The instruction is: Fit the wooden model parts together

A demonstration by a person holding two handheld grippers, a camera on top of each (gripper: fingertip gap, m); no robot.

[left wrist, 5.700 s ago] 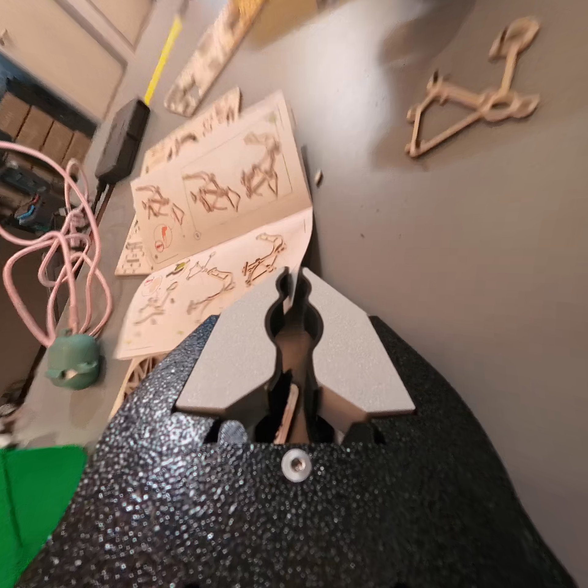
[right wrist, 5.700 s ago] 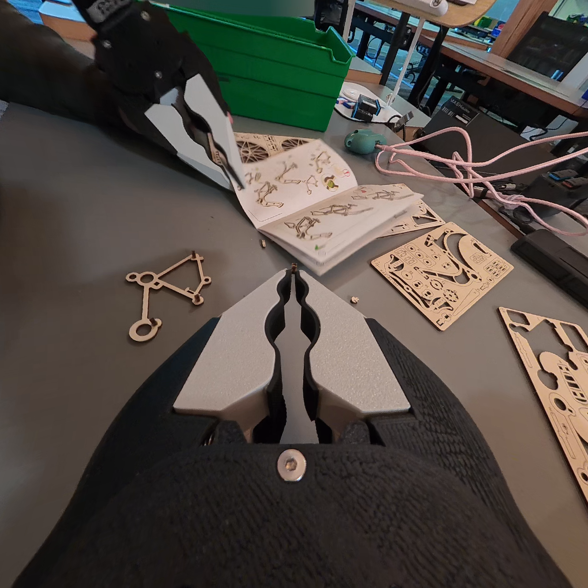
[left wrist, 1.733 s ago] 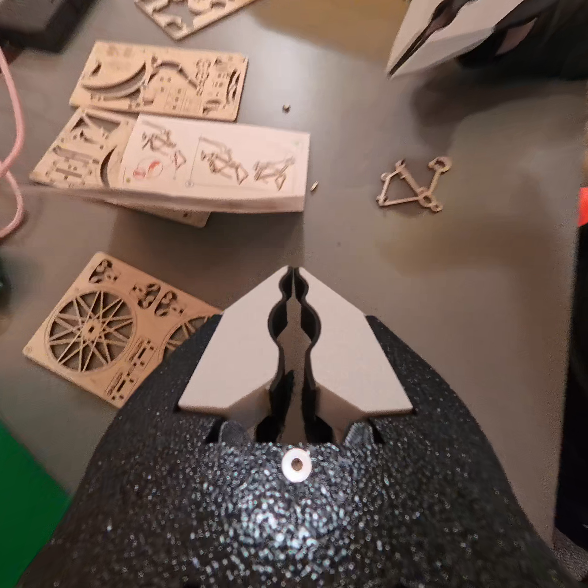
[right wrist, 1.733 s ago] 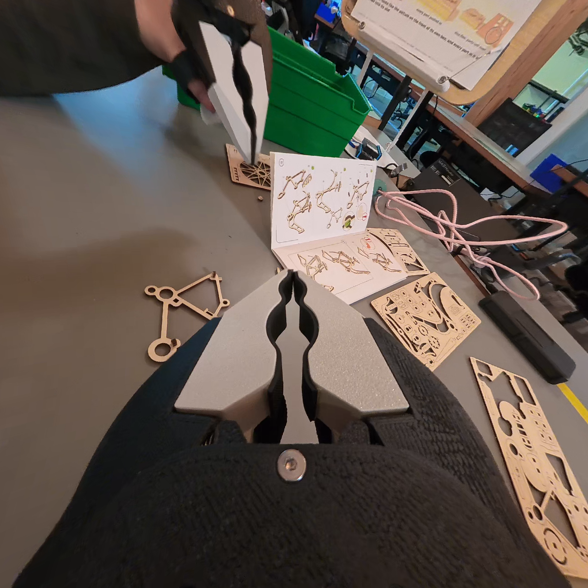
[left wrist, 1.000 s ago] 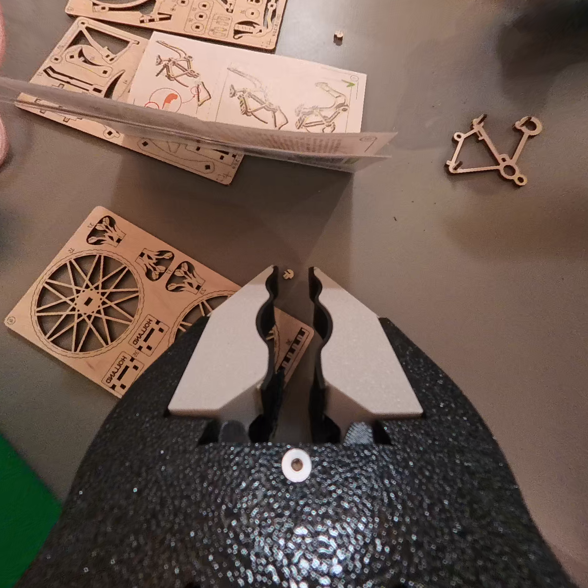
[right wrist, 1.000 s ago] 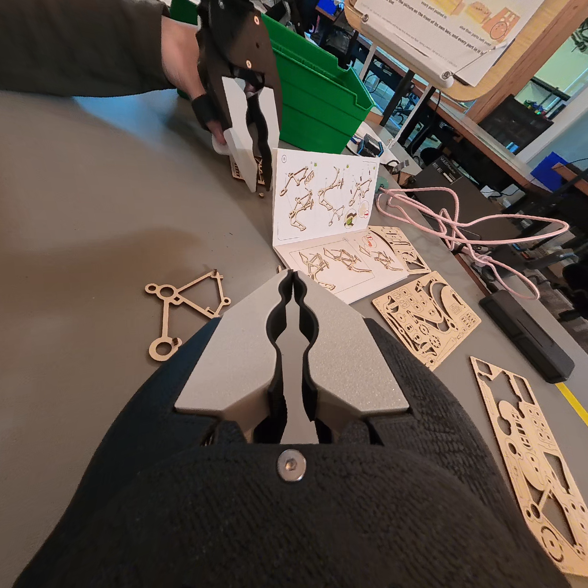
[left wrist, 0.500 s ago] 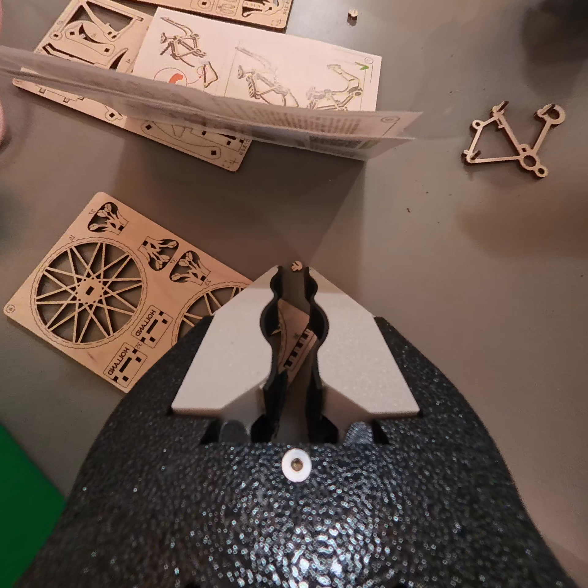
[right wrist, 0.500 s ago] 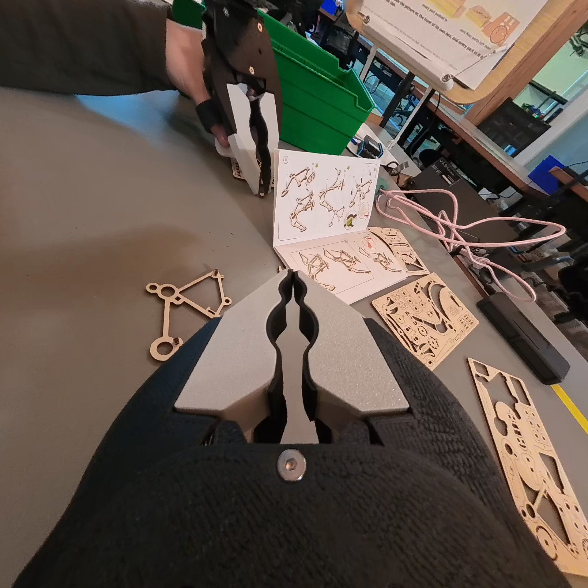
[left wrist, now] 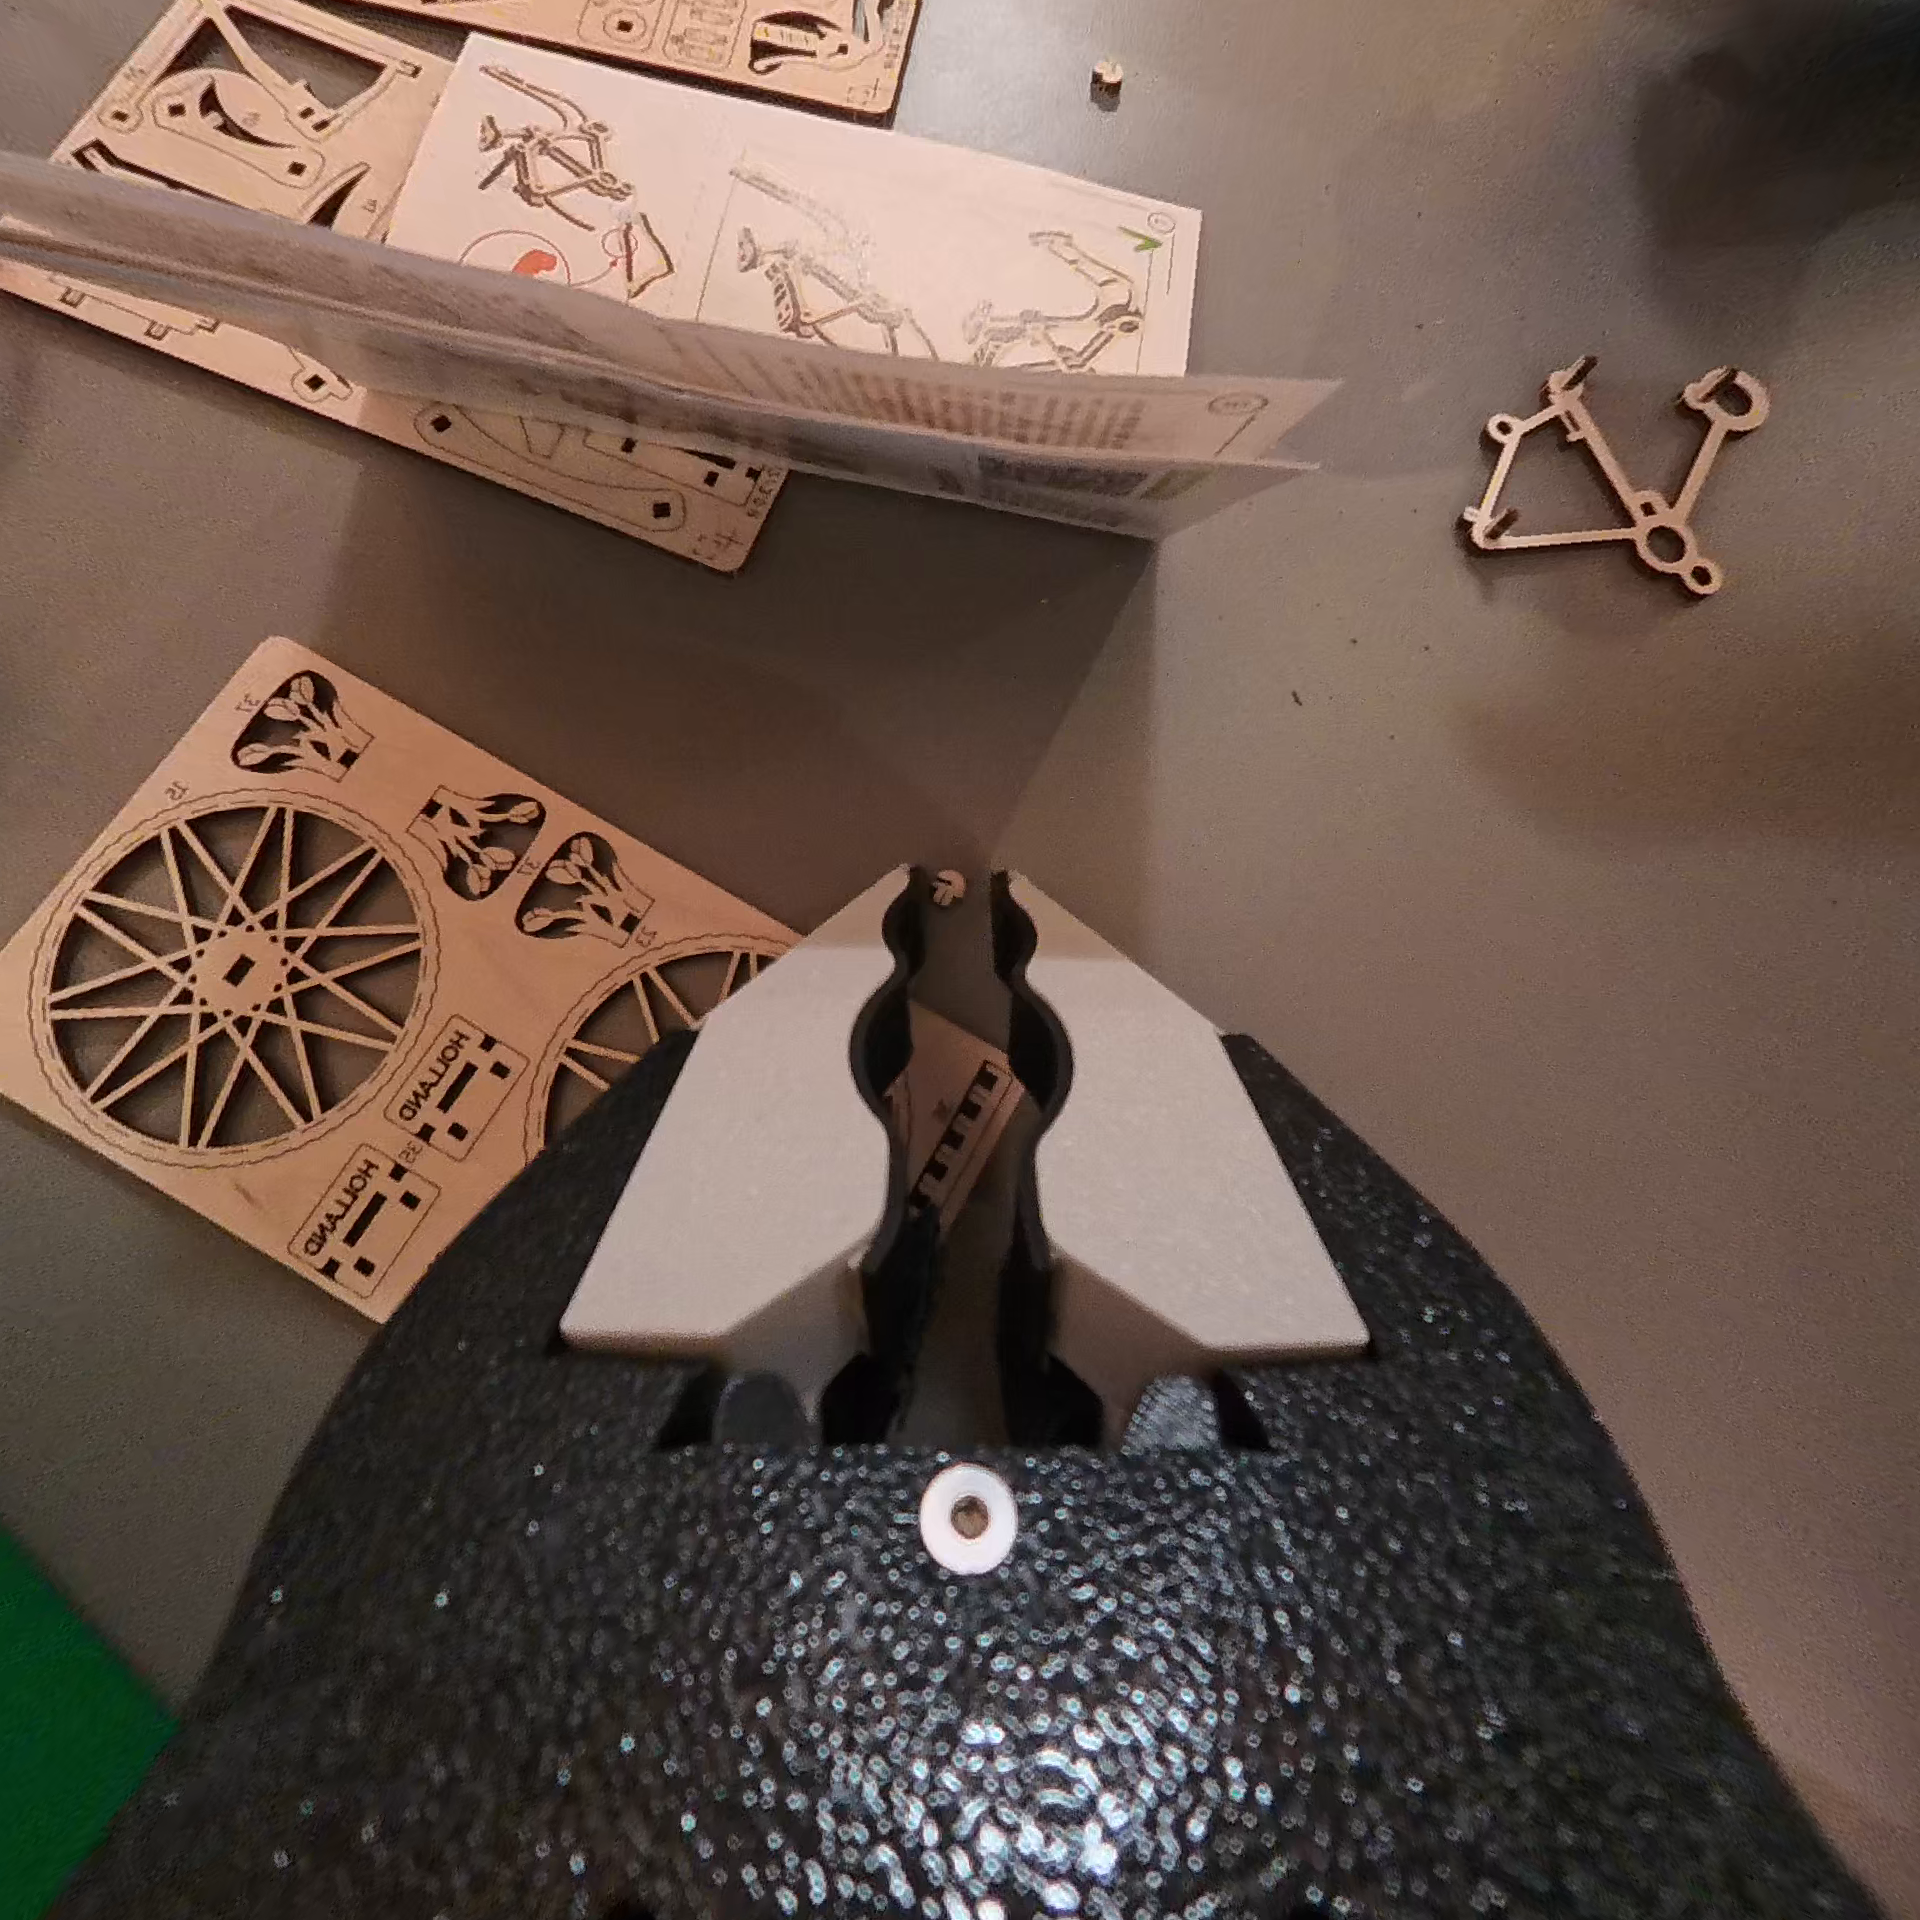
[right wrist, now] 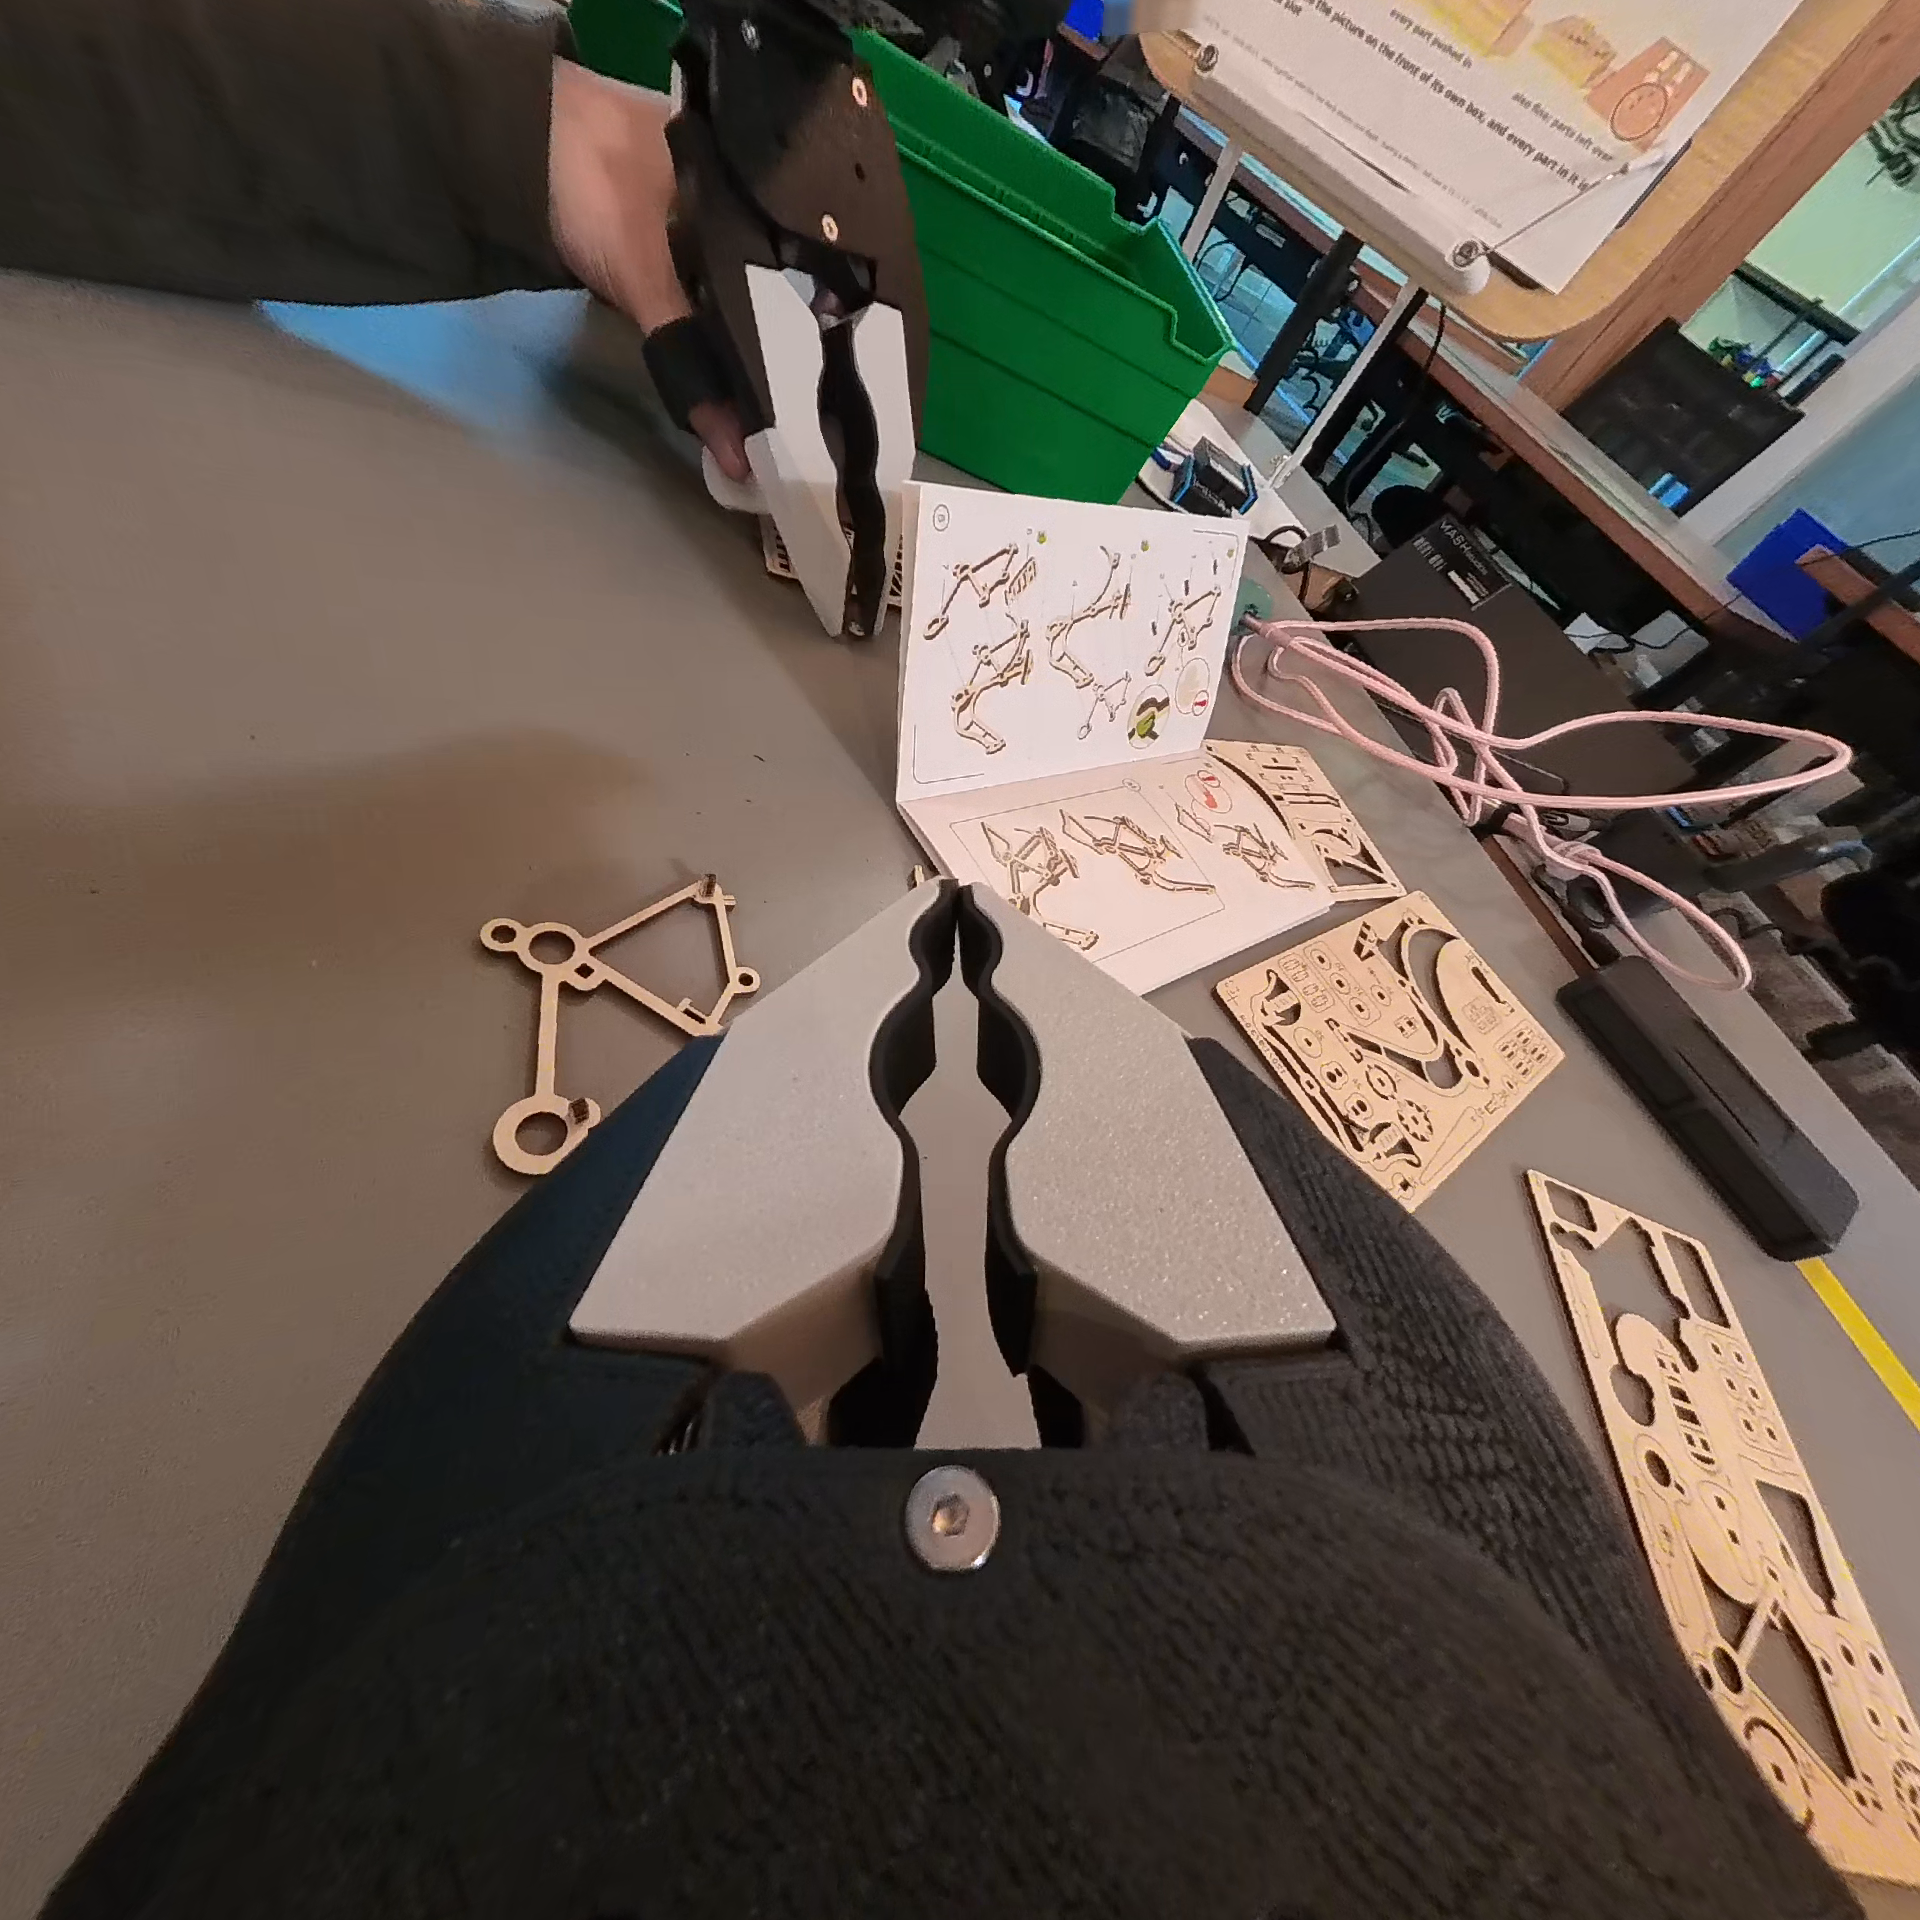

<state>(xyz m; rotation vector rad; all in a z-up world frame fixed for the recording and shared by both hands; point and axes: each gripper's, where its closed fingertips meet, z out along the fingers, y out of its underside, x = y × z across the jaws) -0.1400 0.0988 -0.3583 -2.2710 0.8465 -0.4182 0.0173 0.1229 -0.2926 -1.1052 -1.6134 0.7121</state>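
From the left wrist view, the left hand-held gripper [left wrist: 951,883] points down at the grey surface [left wrist: 1455,935] with its jaws a narrow way apart. A tiny round wooden piece [left wrist: 948,889] lies between the tips, closer to the left one, and neither pad presses on it. Partly under the gripper lies a wooden sheet [left wrist: 260,966] cut with spoked wheels. Beyond it an open booklet [left wrist: 790,260] rests over more cut sheets, one page standing up. The triangular frame part [left wrist: 1600,478] lies off to the right, well apart from the gripper. Another small wooden bit [left wrist: 1108,79] sits near the top edge.

From the right wrist view, the right hand-held gripper [right wrist: 956,904] hangs over the surface with its tips closed together on nothing. The frame part [right wrist: 592,997] lies just to its left on the surface, not touched. Ahead is the booklet [right wrist: 1070,727], and to the right two more part sheets [right wrist: 1392,1039], a pink cable [right wrist: 1558,748] and a black box [right wrist: 1704,1101]. Farther back a person's hand [right wrist: 613,208] holds the left gripper [right wrist: 857,623], tips down beside the booklet, in front of a green bin [right wrist: 1039,332].
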